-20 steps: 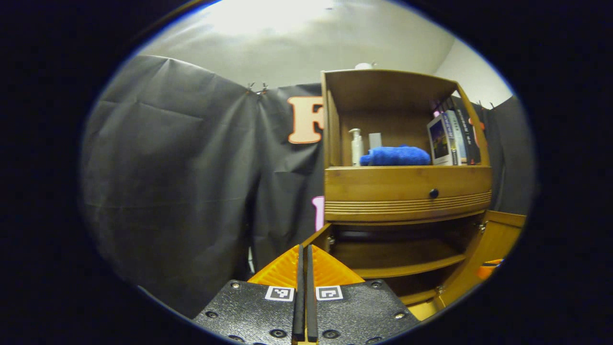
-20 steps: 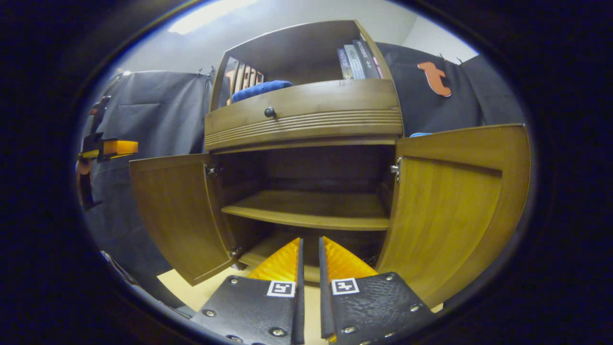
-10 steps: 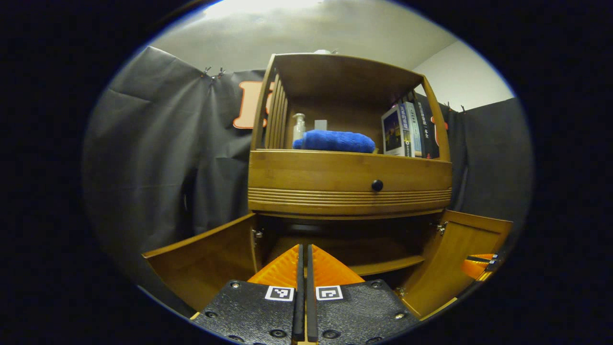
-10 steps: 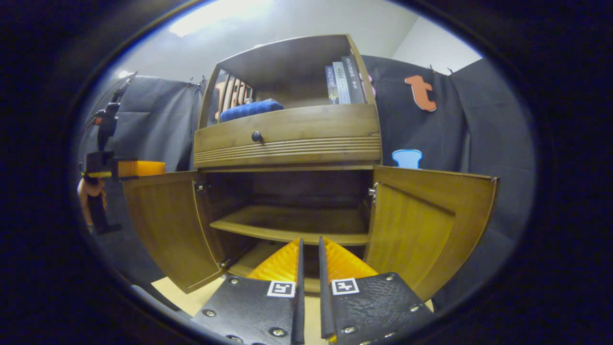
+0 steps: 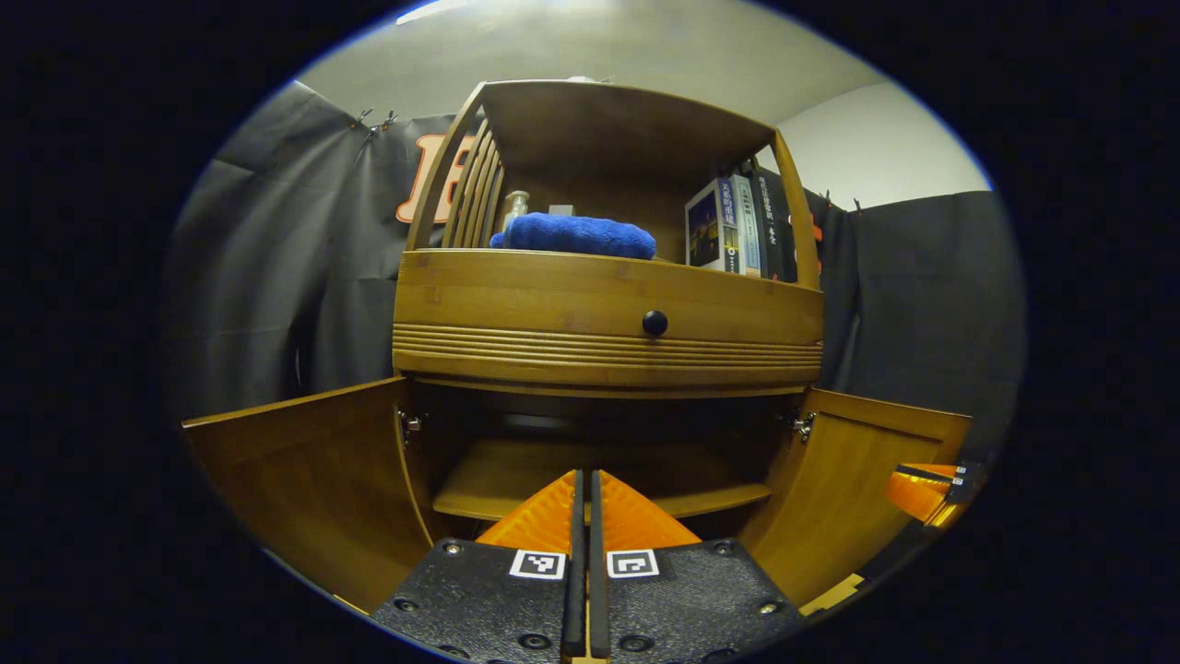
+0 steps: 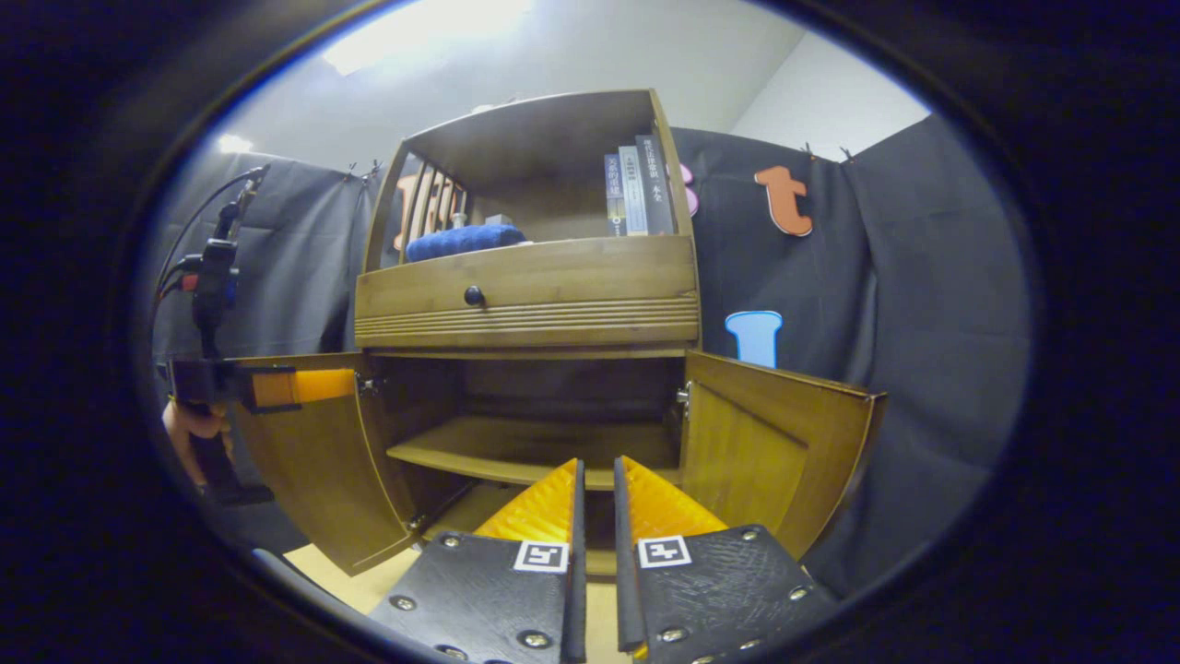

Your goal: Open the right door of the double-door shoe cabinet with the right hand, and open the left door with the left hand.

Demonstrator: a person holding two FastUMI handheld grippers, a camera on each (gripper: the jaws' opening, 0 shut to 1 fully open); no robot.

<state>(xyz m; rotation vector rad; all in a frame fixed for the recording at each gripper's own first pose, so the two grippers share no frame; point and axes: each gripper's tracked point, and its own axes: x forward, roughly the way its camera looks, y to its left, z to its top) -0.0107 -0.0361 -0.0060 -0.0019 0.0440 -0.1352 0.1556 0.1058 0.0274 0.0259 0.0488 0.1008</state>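
Cabinet [image 6: 525, 295] dead ahead, left door [image 6: 313, 461] and right door [image 6: 765, 443] both swung open. Left tongs [image 5: 582, 503] pressed together, empty; right tongs [image 6: 595, 498] slightly apart, empty, clear of doors.

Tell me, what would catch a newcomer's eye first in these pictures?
Probably the wooden shoe cabinet with both lower doors swung wide, the left door and right door baring an empty shelf. Next, the blue towel and the books in the open top compartment.
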